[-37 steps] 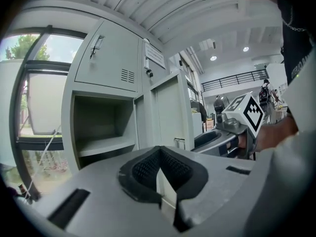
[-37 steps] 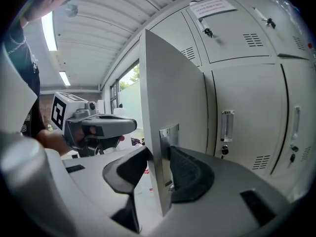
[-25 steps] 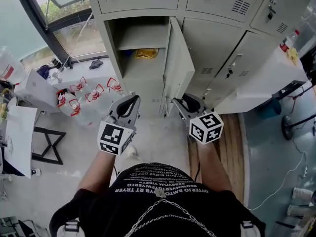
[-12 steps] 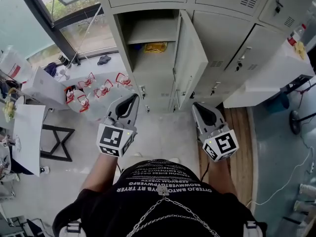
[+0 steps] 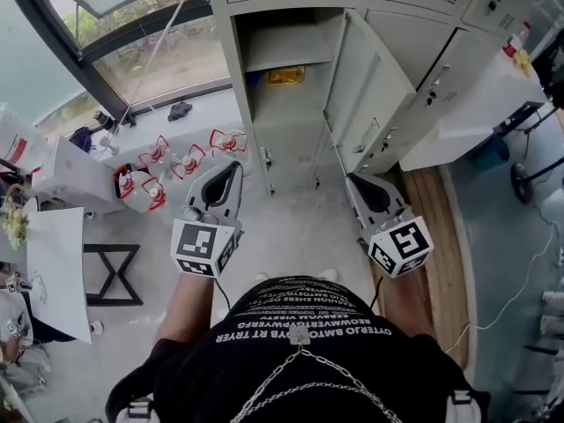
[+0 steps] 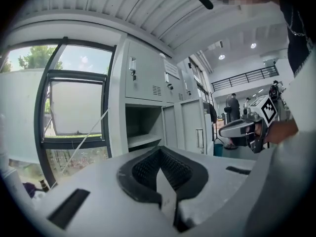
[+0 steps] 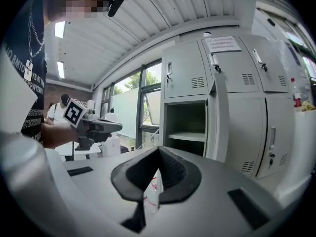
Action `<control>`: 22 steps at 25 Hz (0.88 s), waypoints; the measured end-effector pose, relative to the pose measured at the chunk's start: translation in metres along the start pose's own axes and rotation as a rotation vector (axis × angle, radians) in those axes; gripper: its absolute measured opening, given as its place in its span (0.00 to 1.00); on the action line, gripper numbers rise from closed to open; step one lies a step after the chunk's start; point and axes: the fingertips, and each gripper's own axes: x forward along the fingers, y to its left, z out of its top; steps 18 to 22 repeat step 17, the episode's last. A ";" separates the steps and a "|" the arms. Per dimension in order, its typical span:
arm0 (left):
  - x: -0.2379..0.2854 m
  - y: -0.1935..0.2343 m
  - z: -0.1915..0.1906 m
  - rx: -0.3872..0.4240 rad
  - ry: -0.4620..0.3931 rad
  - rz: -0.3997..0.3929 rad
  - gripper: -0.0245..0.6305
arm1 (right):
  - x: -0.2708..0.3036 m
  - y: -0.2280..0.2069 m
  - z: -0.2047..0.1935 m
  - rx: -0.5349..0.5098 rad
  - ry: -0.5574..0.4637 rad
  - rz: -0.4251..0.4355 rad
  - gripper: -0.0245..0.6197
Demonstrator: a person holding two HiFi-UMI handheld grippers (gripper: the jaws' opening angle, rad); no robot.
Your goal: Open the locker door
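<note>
In the head view the left gripper [image 5: 231,171] and the right gripper [image 5: 359,186] are both held low before the person, each with its jaws together and nothing between them. The locker door [image 5: 366,69] stands swung wide, ahead of the right gripper and slightly to its left, and the open compartment [image 5: 280,55] lies ahead between the two grippers with a yellow thing [image 5: 286,76] on its lower shelf. The opening looks done, so the sound course seems to be to keep the right gripper clear of the door's free edge, lest a brush swing it back. Left of the left gripper sit wrapped bottles [image 5: 150,174] on the floor and a black-framed stand [image 5: 110,271] further back; neither bars the way. In the left gripper view the left gripper [image 6: 159,171] shows its pads meeting and empty, the compartment [image 6: 143,127] beyond them, and the right gripper [image 6: 242,128] off to the right. In the right gripper view the right gripper [image 7: 157,163] is likewise pressed together on nothing, with the door [image 7: 219,117] edge-on just ahead and the left gripper [image 7: 101,126] off to the left.
</note>
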 end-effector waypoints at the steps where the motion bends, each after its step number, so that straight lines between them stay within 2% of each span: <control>1: -0.003 0.008 -0.004 -0.014 -0.001 -0.007 0.04 | 0.002 0.006 0.002 -0.008 0.006 -0.010 0.03; 6: 0.001 0.024 -0.007 -0.044 -0.046 -0.072 0.04 | 0.003 0.015 0.004 -0.032 0.038 -0.107 0.03; 11: 0.017 0.000 -0.008 -0.053 -0.059 -0.210 0.04 | -0.019 0.022 0.009 0.016 0.024 -0.173 0.03; 14: 0.026 -0.015 -0.006 -0.044 -0.058 -0.261 0.04 | -0.030 0.018 0.009 0.033 0.019 -0.203 0.03; 17: 0.031 -0.033 -0.003 -0.037 -0.056 -0.298 0.04 | -0.038 0.014 0.006 0.047 0.024 -0.222 0.03; 22: 0.031 -0.033 -0.003 -0.037 -0.056 -0.298 0.04 | -0.038 0.014 0.006 0.047 0.024 -0.222 0.03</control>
